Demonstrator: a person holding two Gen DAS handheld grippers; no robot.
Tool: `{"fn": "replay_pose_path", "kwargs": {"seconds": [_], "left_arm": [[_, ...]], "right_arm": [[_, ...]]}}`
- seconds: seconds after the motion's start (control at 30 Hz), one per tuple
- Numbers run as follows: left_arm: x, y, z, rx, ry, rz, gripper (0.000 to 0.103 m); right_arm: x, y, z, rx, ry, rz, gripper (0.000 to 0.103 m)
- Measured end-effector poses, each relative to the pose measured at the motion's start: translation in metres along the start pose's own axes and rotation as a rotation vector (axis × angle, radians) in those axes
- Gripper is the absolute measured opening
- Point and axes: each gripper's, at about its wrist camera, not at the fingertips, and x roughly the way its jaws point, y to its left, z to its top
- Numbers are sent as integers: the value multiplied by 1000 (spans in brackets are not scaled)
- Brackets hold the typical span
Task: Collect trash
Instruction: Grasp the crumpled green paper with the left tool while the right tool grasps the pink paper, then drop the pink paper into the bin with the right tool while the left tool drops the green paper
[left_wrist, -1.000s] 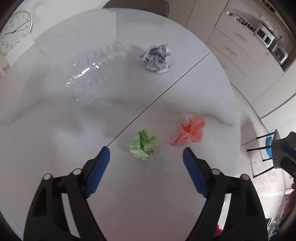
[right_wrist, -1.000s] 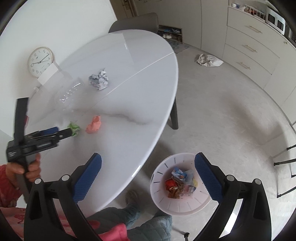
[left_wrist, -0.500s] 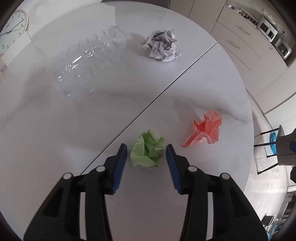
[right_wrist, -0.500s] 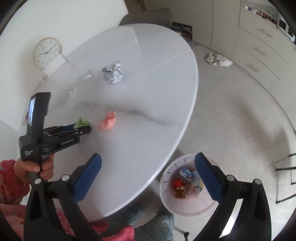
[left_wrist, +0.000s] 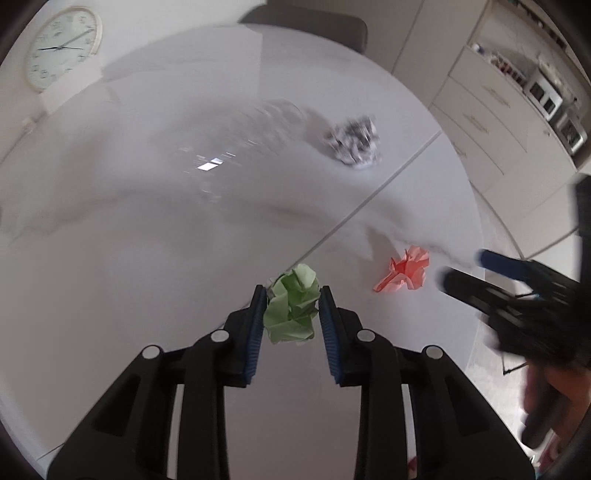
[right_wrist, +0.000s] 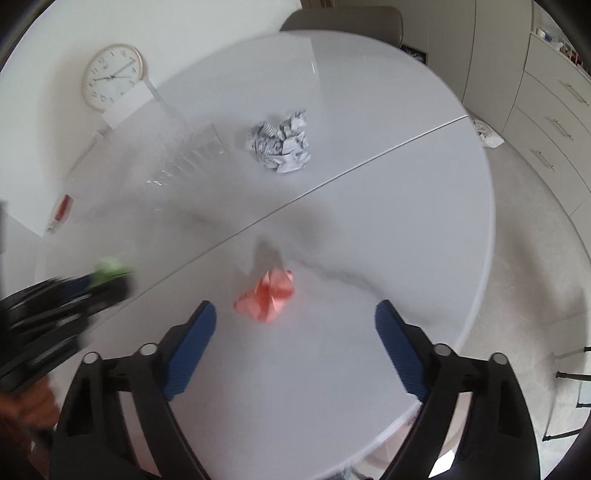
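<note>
On your table (right_wrist: 406, 229): a paper wad (right_wrist: 266, 294) lies nearest you, newsprint ball (right_wrist: 281, 144) behind it, bottle (right_wrist: 184, 155) to its left.

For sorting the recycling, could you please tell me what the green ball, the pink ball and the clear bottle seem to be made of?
Green ball: matte paper, judging by its sharp crumpled folds; the left gripper is shut on it.
Pink ball: likewise matte crumpled paper.
Clear bottle: probably thin glossy plastic, see-through with ribs and bright glints, though blurred.

A home dining-kitchen area: a wall clock (right_wrist: 112, 77) is hanging above a round marble-look bench (right_wrist: 388, 206), with cream drawer cabinets (right_wrist: 554, 122) lining the far side.
</note>
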Motion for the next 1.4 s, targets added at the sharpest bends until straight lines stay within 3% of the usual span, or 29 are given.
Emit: {"fn": "replay_pose_path", "kwargs": {"seconds": [0.13, 0.3, 0.5, 0.63, 0.77, 0.87, 1.07, 1.27, 1.4], "left_arm": [[-30, 18, -9, -40, -23, 10, 29], [-47, 31, -17, -48, -46, 28, 29], [-47, 34, -17, -34, -45, 19, 29], [-43, 24, -15, -7, -37, 1, 29], [-44, 4, -16, 46, -32, -32, 29], [-43, -20, -15, 97, -32, -73, 29], [-37, -77, -18, 186, -15, -158, 29], [-31, -140, -22, 282, 3, -198, 29], [-28, -177, -29, 341, 13, -205, 30]], "right_arm": [[27, 13, 11, 0, 43, -30, 74], [47, 27, 13, -34, 94, -82, 43], [44, 32, 11, -66, 73, -93, 30], [34, 22, 10, -18, 57, -53, 30], [-1, -9, 6, 26, -1, 18, 30], [-37, -33, -8, 37, -51, -7, 30], [-97, -83, -72, 121, -76, -103, 31], [-104, -128, -126, 220, -37, -127, 32], [-94, -142, -144, 232, -11, -121, 32]]}}
